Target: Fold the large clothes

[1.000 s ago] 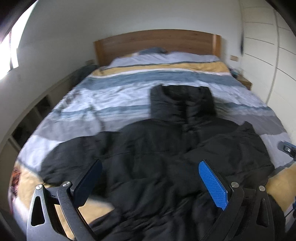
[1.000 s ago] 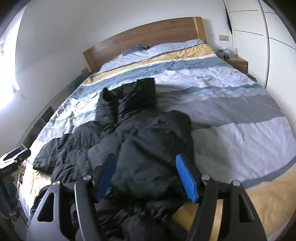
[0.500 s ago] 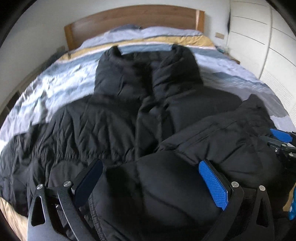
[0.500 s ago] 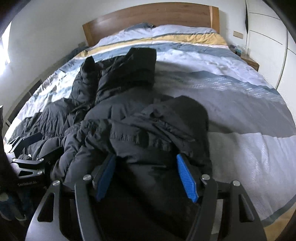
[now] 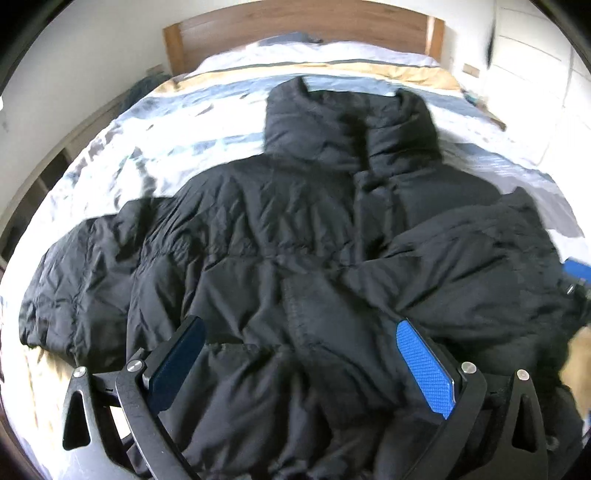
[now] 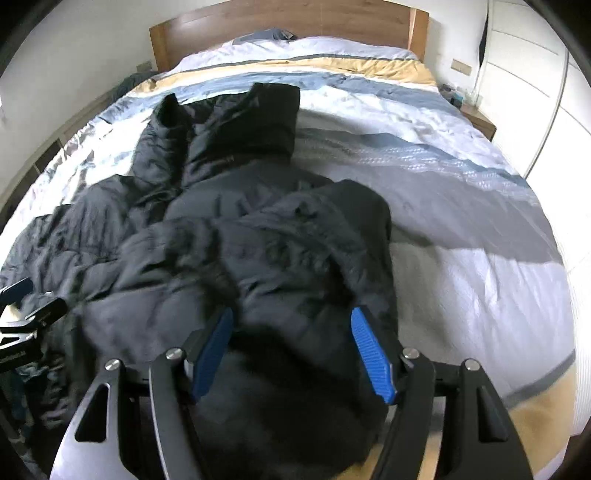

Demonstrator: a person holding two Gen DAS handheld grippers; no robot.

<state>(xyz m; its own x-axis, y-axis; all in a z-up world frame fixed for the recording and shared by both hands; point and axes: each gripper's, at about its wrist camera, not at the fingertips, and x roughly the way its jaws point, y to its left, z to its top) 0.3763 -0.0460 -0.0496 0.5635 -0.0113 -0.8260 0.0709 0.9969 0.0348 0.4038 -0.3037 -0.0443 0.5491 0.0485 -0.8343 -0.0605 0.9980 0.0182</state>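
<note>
a black puffer jacket is lying spread across the near half of a bed, on a duvet striped in white, grey, blue and yellow, with its tall collar pointing toward the wooden headboard. one sleeve is stretching out flat to the left, while the other sleeve is lying folded in over the body of the jacket, ending in a rounded bulge toward the right side. the left gripper is hanging low over the jacket's lower front, its jaws standing wide apart with the padded fabric showing between them; whether the blue pads are touching the cloth is hard to tell, and they are not pinching it. the right gripper is sitting over the folded-in sleeve, its jaws also apart, the dark fabric bulging up between the two blue pads without being squeezed. each gripper is showing at the edge of the other's view, and that part of both pictures is blurred. a bedside table is standing to the right of the bed near white wardrobe doors.
</note>
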